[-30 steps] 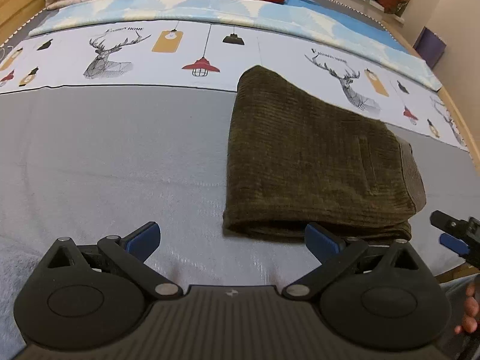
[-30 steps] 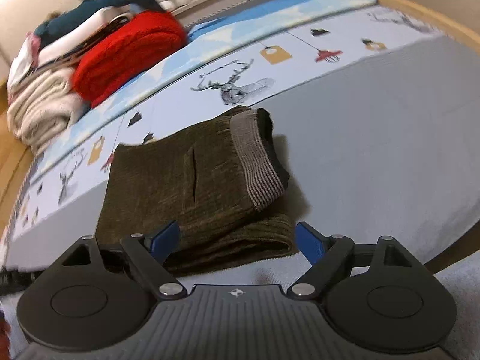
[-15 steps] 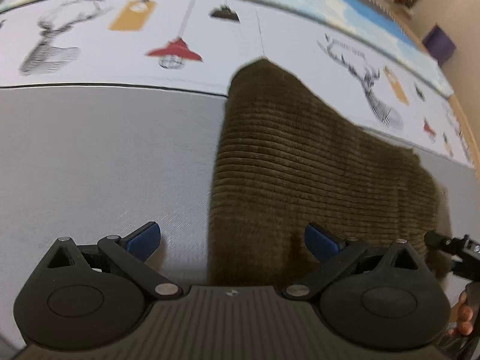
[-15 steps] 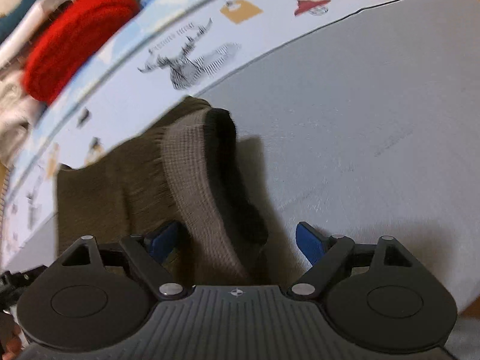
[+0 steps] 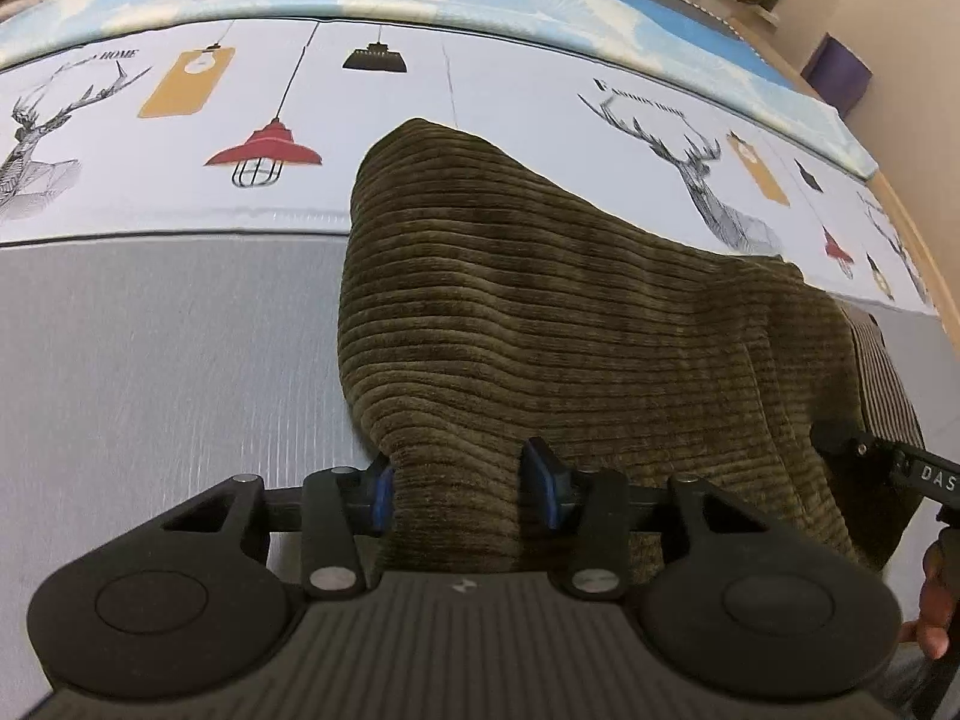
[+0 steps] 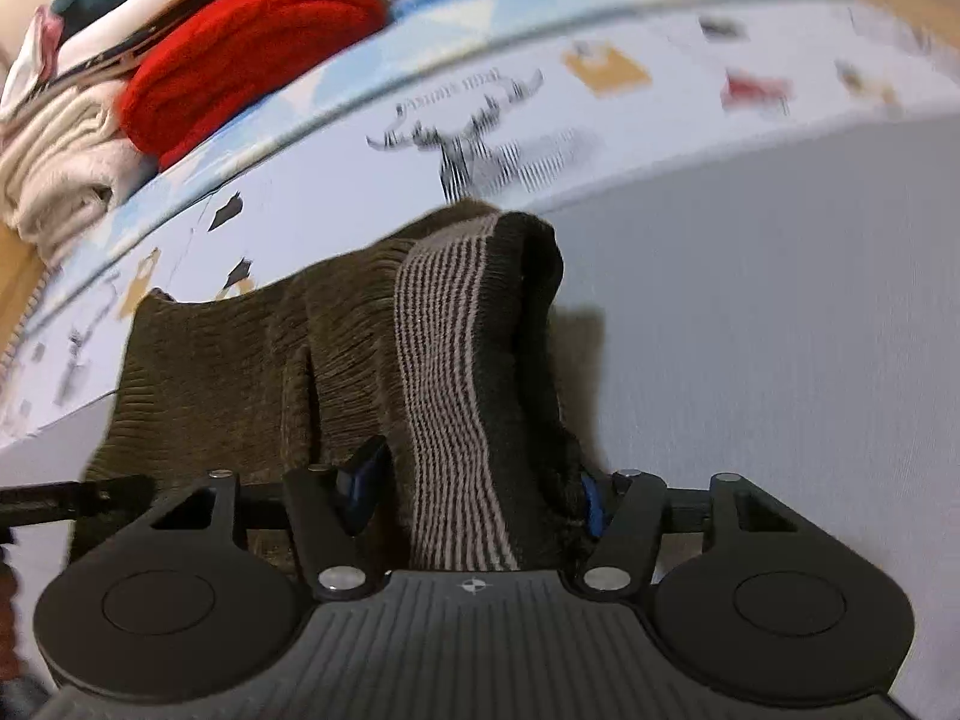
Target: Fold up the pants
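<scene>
You have brought both hand-held grippers down from above the bed onto the near edge of the folded pants, and their jaws have just been closing.

Your left hand-held gripper now has the near left corner of the brown corduroy pants between its blue pads, which press on the bunched cloth. Your right hand-held gripper straddles the striped waistband at the right end; whether its pads clamp it you cannot tell. The pants lie folded on the bed, across the grey sheet and the deer-print strip. A red knit is stacked at the far edge.
</scene>
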Available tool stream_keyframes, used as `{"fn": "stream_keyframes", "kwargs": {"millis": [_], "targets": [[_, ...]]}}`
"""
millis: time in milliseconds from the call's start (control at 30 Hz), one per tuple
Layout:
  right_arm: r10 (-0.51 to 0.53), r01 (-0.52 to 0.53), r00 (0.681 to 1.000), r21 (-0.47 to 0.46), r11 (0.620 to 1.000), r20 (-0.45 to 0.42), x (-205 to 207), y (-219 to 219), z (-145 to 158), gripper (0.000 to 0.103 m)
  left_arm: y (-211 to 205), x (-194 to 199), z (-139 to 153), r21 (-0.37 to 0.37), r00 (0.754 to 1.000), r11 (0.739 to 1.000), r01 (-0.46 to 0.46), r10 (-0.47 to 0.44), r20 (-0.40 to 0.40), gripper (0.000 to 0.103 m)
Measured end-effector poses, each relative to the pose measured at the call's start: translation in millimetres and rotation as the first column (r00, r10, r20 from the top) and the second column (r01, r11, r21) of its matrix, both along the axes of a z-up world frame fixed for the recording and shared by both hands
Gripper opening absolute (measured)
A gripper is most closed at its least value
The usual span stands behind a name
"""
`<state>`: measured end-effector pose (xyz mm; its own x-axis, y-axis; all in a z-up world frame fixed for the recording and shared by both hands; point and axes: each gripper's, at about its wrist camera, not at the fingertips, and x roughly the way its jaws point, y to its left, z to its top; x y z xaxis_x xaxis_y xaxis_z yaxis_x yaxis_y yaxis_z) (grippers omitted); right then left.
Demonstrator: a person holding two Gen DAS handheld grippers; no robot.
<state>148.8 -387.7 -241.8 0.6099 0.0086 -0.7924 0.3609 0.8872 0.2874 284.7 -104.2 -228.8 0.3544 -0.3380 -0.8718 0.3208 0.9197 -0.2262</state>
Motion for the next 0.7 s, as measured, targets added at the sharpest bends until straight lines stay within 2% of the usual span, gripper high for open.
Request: {"fn": "stream_keyframes", "kwargs": {"millis": [133, 267, 600, 700], "targets": [[-0.026, 0.027, 0.999, -0.022, 0.999, 0.025, 44.1, -1.0, -1.9, 0.060, -10.2, 33.7, 1.0, 0.003, 0.999, 0.999, -0.044, 0.044, 0.006, 0.047], [-0.050, 0.051, 0.997, -0.014, 0.999, 0.054, 74.2, -5.1, -6.9, 0.060, -18.4, 72.3, 1.7, 0.018, 0.998, 0.998, -0.052, 0.052, 0.021, 0.047], [-0.087, 0.088, 0.988, 0.004, 0.996, 0.124, 128.4, -19.8, -19.6, 0.060, -35.5, 127.7, -2.8, 0.027, 0.996, 0.998, -0.065, 0.064, 0.061, 0.047], [-0.088, 0.090, 0.986, -0.011, 0.996, 0.141, 136.0, -19.6, -23.2, 0.065, -38.6, 140.3, -2.5, 0.030, 0.995, 0.996, -0.081, 0.079, 0.056, 0.050]]}}
